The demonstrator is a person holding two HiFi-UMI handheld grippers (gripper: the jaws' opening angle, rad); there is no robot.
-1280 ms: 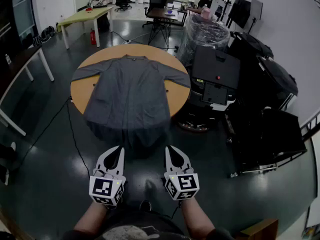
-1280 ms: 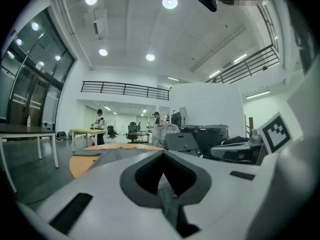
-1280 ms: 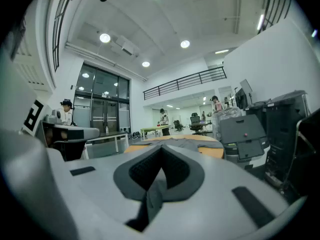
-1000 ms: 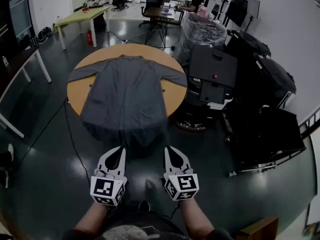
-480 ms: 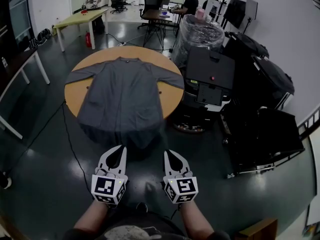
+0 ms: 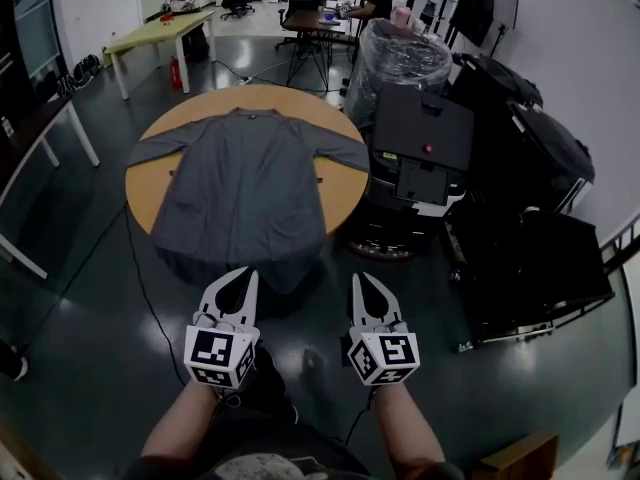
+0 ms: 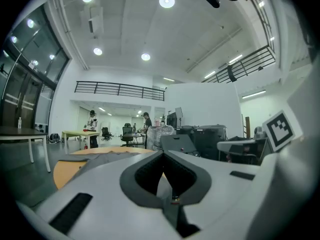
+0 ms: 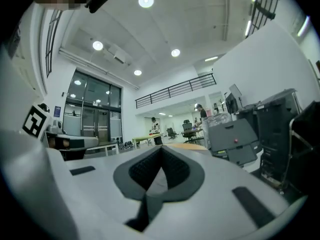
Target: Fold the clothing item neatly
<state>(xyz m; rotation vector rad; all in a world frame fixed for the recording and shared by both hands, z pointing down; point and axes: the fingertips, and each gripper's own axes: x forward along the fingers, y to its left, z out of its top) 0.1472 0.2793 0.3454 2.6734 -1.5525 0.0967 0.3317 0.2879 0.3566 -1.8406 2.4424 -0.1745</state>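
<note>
A grey long-sleeved garment [image 6: 245, 186] lies spread flat on a round wooden table [image 6: 338, 188], sleeves out to both sides, its hem hanging over the near edge. My left gripper [image 6: 244, 277] and right gripper [image 6: 361, 280] are held side by side near the floor side of the table, short of the hem, both shut and empty. In the left gripper view the shut left gripper [image 7: 161, 155] points level at the table [image 7: 65, 170] with the garment [image 7: 102, 157] on it. The right gripper view shows the shut right gripper [image 8: 161, 151] and a sliver of tabletop [image 8: 182, 146].
A black machine cart [image 6: 424, 143] and a plastic-wrapped bundle [image 6: 401, 60] stand right of the table. Black cases [image 6: 525, 268] fill the right side. A cable [image 6: 140, 268] runs over the dark floor at left. Desks, chairs and people stand at the back.
Both grippers have moved forward toward the table and slightly up; the right one has also shifted right. The table and garment now sit closer in the head view.
</note>
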